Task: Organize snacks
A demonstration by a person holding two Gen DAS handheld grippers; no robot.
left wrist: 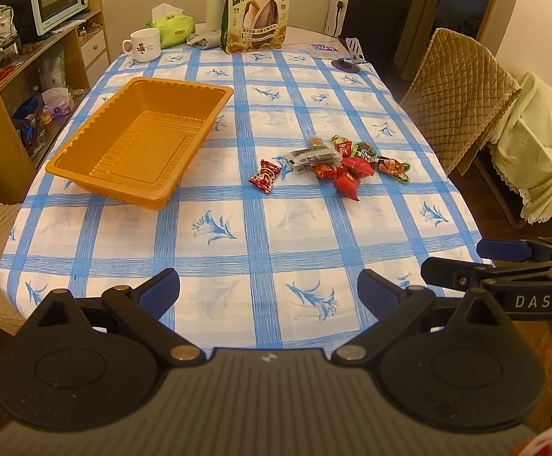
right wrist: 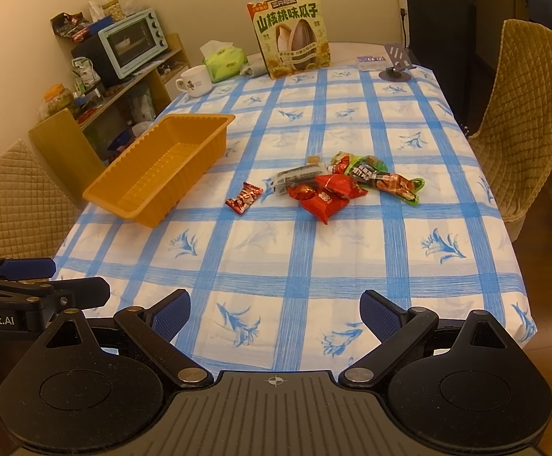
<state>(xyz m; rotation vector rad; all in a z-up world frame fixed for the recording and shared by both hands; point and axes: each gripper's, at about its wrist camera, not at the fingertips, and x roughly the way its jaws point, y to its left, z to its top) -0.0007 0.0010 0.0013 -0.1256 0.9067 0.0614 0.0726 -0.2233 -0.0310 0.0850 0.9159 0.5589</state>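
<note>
We hold the left hand-held gripper [left wrist: 268,290] and the right hand-held gripper [right wrist: 275,313] over the near edge of the tabletop [left wrist: 260,235], both spread wide and empty. One ribbed orange plastic tray [left wrist: 143,144] sits near the left edge. A heap of crinkly wrapped snacks [left wrist: 346,165] lies nearer the right edge, one red candy [left wrist: 264,175] just apart. A sunflower-seed bag [left wrist: 257,13], a mug [left wrist: 143,45] and a tissue pack [left wrist: 171,26] stand along the far edge.

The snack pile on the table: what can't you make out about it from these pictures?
- Snack pile: wrappers overlap in both views, so the exact count and the lower packets stay hidden.
- Small print on the wrappers: too small in both views.
- Orange tray: its near wall hides part of the floor in the right wrist view.
</note>
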